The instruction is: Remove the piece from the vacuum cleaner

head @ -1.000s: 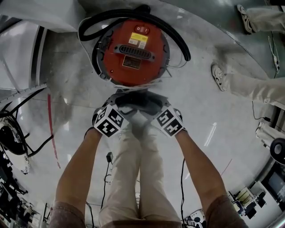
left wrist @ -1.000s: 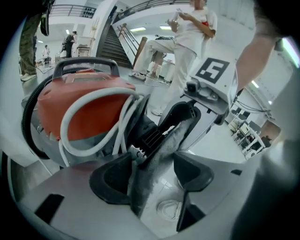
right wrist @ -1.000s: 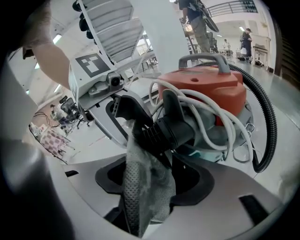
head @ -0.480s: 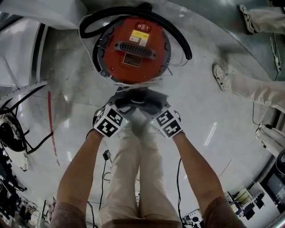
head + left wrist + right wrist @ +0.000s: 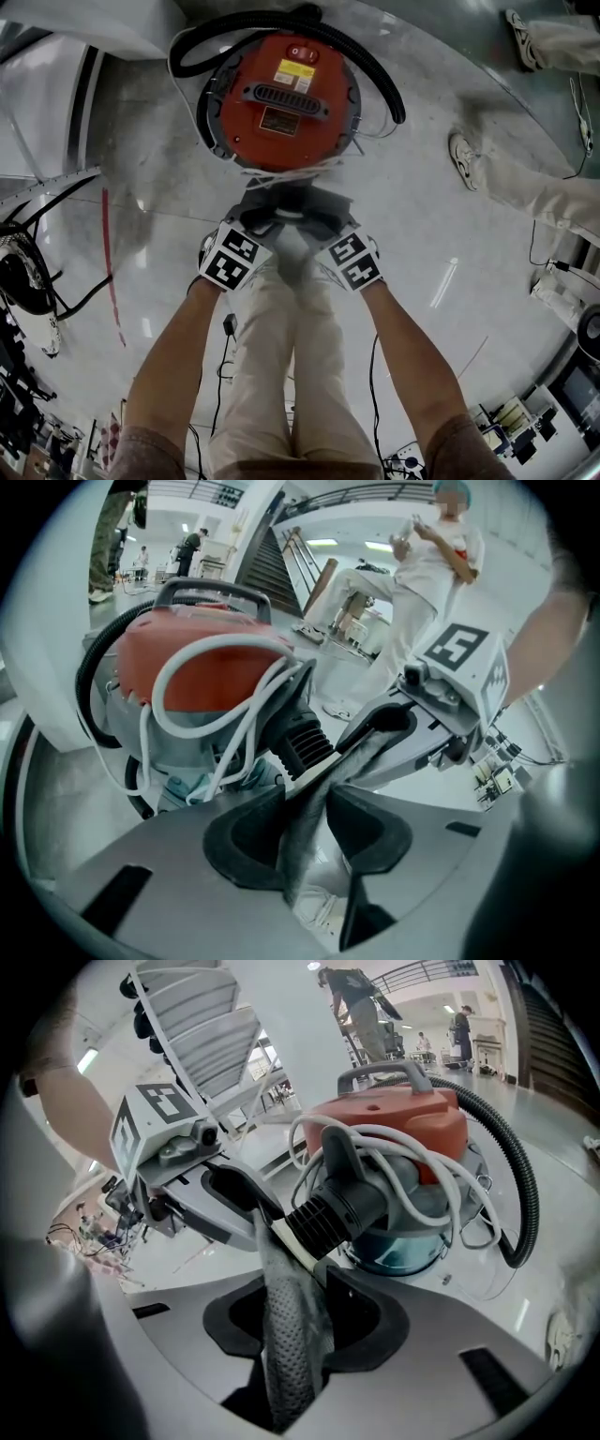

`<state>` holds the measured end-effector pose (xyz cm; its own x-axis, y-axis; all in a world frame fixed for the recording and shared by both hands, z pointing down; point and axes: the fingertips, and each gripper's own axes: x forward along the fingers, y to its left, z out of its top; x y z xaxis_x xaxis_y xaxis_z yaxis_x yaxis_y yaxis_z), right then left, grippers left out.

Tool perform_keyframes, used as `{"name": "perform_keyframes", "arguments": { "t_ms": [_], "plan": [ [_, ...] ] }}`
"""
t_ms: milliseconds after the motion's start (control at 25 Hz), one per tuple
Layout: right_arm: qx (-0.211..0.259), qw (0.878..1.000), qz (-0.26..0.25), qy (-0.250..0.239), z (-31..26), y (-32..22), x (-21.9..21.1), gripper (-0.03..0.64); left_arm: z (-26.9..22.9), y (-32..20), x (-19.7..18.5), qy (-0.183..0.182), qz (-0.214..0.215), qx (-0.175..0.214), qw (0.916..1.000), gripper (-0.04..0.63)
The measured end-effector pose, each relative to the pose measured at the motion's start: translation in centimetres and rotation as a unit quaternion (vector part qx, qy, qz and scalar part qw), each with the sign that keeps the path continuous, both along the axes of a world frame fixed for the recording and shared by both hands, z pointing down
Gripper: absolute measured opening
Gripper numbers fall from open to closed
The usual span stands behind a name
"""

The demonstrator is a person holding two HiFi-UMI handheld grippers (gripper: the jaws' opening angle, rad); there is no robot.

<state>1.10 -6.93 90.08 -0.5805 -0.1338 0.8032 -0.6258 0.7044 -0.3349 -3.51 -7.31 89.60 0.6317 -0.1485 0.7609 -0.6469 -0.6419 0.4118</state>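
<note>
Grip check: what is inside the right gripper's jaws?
The grey piece of the vacuum cleaner; the right gripper has just been closing its jaws and pinches it. Its lower end is covered.

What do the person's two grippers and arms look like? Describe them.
The left gripper and right gripper are alike: broad grey bodies with curved, black-padded jaws. Each carries a cube with black-and-white square markers. The arms are bare below short brownish sleeves.
</note>
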Motion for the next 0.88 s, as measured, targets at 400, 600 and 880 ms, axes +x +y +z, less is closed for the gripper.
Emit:
{"name": "perform_keyframes", "arguments": {
  "t_ms": [400, 600, 880],
  "plan": [
    [-0.009, 0.999, 0.034, 0.0, -0.3, 0.0, -0.2, 0.094, -0.4, 0.1, -0.8, 0.005, -0.04, -0.019, 0.999, 0.104],
    [-0.017, 1.0, -0.009, 0.008, 0.5, 2.7, -0.3, 0.069, -0.2, 2.9, -0.9, -0.003, -0.01, -0.035, 0.9993, 0.087],
    [-0.022, 1.0, -0.01, 0.006, -1.7, 4.2, 0.1, 0.063, -2.5, 4.0, -0.7, 0.004, -0.011, -0.018, 0.9998, 0.083]
  ]
}}
